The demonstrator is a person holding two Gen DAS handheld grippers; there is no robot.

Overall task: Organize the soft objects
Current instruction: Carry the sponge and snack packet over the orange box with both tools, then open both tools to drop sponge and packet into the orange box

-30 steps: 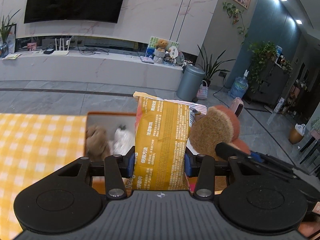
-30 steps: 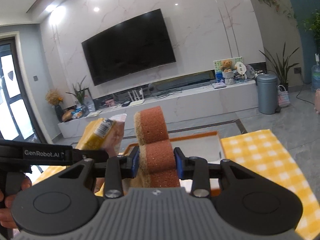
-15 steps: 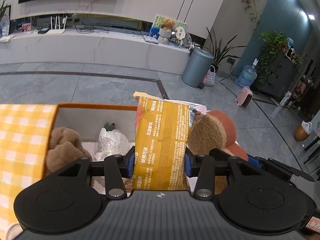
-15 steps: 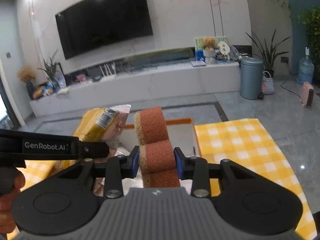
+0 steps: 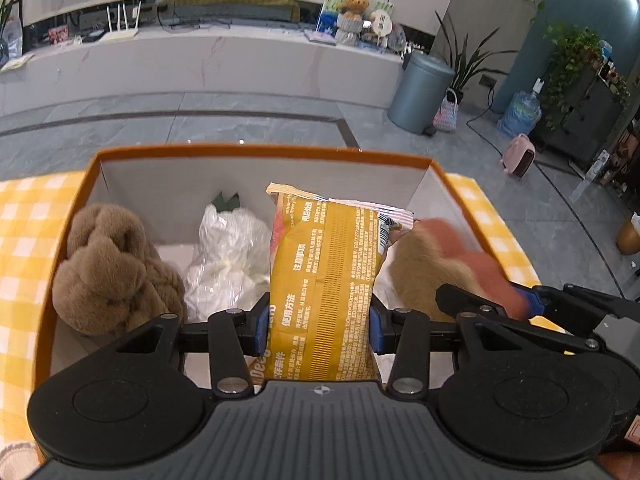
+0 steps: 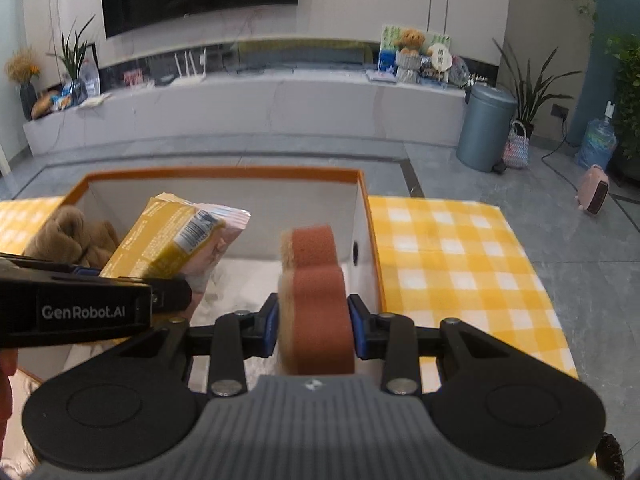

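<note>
Progress looked decent at this point. Box (image 5: 440, 168) with the orange rim sat on the yellow checked cloth (image 6: 460, 248), and two soft things were already in it: a brown plush (image 5: 108, 272) against the left wall and a white bag (image 5: 228, 256) next to it, nearer the back wall.

Left gripper (image 5: 316, 320) had its jaws squeezed on a yellow pack (image 5: 324, 280), held upright over the middle of the box. Right gripper (image 6: 314, 328) was clamped on a sponge (image 6: 316, 300), rust-coloured on one face and tan on the other, hovering inside the box by the right wall. From the left camera the sponge (image 5: 436, 264) sat just right of the pack, blurry, so I'd guess it was on the move.

Neither item looked set down; I couldn't tell if either was touching the floor of the box. So my read: two in, two more about to go in, and what was left was lowering and letting go. Floor space at the right side looked enough for both. Couldn't see anything loose on the cloth itself, but the cameras only showed part of it.
</note>
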